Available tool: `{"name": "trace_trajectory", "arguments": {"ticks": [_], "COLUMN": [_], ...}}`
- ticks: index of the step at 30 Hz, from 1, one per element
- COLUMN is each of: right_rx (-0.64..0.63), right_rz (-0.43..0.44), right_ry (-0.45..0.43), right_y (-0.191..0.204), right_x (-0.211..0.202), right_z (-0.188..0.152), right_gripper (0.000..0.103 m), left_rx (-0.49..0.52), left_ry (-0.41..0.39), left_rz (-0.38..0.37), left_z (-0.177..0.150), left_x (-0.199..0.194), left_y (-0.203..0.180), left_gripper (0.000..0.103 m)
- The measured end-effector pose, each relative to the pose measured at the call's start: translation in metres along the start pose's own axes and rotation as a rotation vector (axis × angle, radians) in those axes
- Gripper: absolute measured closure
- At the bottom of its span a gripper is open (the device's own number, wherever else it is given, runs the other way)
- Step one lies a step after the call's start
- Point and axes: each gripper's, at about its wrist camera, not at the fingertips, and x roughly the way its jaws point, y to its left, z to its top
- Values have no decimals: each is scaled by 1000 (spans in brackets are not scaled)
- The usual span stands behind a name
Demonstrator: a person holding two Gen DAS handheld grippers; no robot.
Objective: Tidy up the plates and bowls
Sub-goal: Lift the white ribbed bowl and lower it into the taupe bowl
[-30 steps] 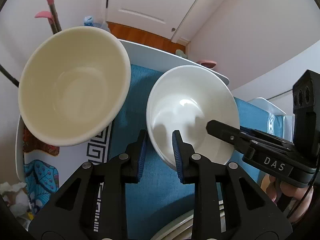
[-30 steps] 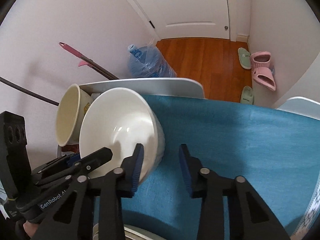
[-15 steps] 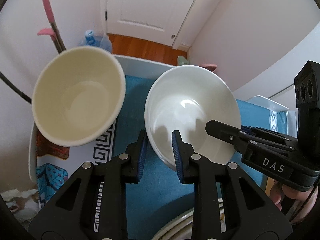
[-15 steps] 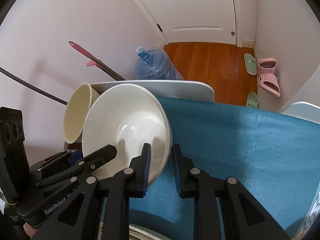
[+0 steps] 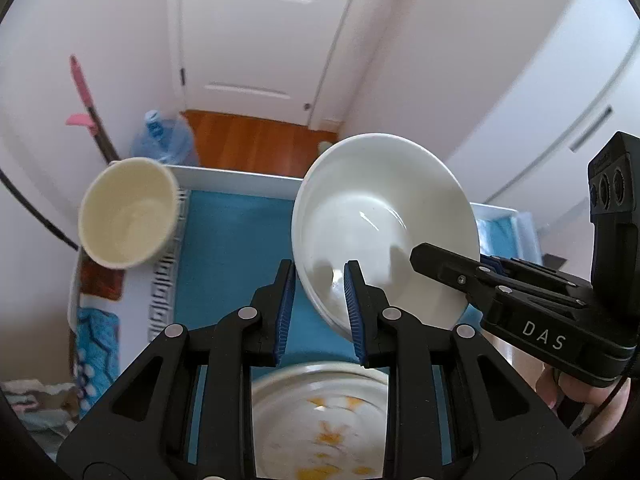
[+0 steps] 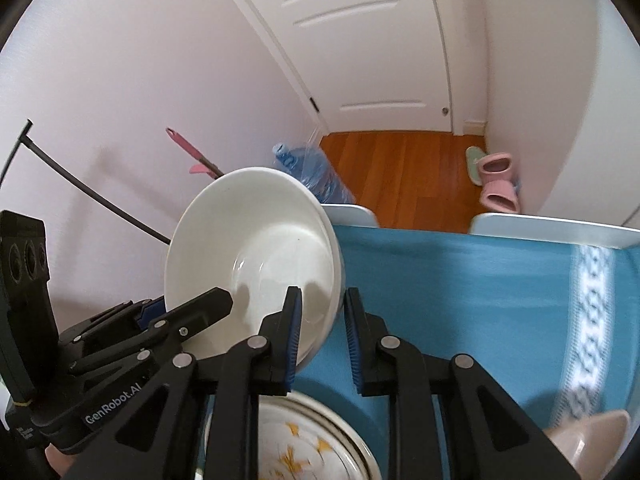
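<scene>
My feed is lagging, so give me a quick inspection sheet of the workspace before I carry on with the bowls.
Surface: blue cloth over a white table.
Job's things: white bowl, tilted and off the cloth; cream bowl at the far left; flowered plate below the tongs; beige dish at the near right edge.
Clutter: crumpled paper at the left edge.
Grippers: left tongs and right tongs each clamp the white bowl's rim on opposite sides.
Cables: black cable along the wall.
Surroundings: door, water jug, pink slippers, mop handle.
</scene>
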Motion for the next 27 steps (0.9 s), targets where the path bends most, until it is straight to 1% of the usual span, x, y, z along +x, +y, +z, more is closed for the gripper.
{"name": "trace_trajectory", "arguments": {"ticks": [4, 8, 11, 14, 18, 22, 27], "right_rx": [-6, -3, 21, 46, 91, 127, 149], "right_rz": [-21, -46, -73, -100, -119, -137, -138], "right_ry": [-21, -38, -42, -31, 5, 51, 98], "right_y": [-24, -55, -85, -114, -147, -176, -198], "right_x": [-44, -83, -111, -128, -136, -130, -119], "right_z": [-20, -43, -66, -87, -112, -135, -150], "right_gripper": [83, 83, 83, 83, 83, 83, 83], "left_rx": [18, 45, 68, 84, 104, 135, 153], "left_ry": [-6, 0, 28, 76, 139, 202, 256], "left_rz": [-22, -52, -76, -107, -117, -101, -72], "left_z": [-16, -35, -53, -72, -96, -116, -135], "left_x": [-16, -18, -12, -1, 17, 40, 65], "left_y": [-47, -99, -136, -169, -199, -224, -233], "left_gripper": [81, 81, 81, 81, 81, 81, 81]}}
